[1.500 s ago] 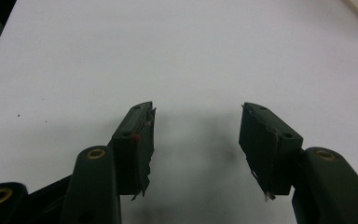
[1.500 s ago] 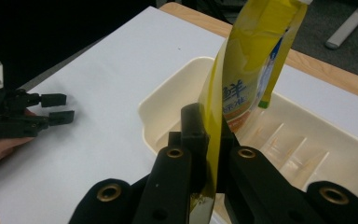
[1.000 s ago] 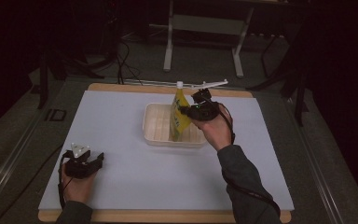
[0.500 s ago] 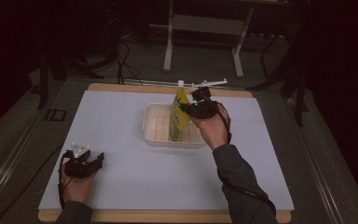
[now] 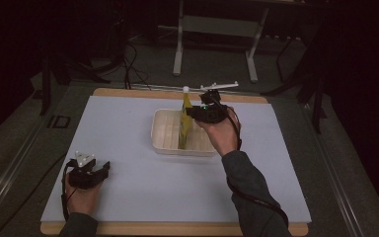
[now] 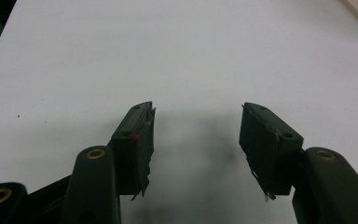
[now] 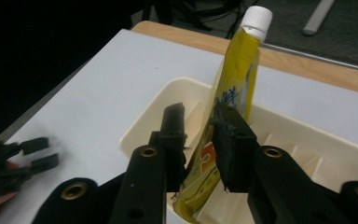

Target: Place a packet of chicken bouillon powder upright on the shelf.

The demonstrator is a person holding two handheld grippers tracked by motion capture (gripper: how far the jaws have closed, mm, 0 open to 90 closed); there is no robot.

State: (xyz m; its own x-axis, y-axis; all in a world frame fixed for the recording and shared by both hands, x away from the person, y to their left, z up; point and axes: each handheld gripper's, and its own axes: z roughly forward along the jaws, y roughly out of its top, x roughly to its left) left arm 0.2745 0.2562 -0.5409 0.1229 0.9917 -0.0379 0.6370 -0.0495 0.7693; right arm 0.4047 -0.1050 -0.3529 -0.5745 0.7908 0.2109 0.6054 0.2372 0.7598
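Yellow white-capped squeeze pouch stands upright in the cream plastic tray, released between the right gripper's just-opening jaws; left gripper gapes idle.

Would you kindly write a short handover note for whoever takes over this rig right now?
Right tool: jaws have just been opening; the yellow pouch stands between them, a gap visible on at least one side, so the grip looks released.
Left tool: open, holding nothing, low over the white mat.
Pouch: upright in the cream tray, white cap on top.
Done: pouch placed in the tray.
Left: draw the right tool back; the pouch may tip over once unsupported.
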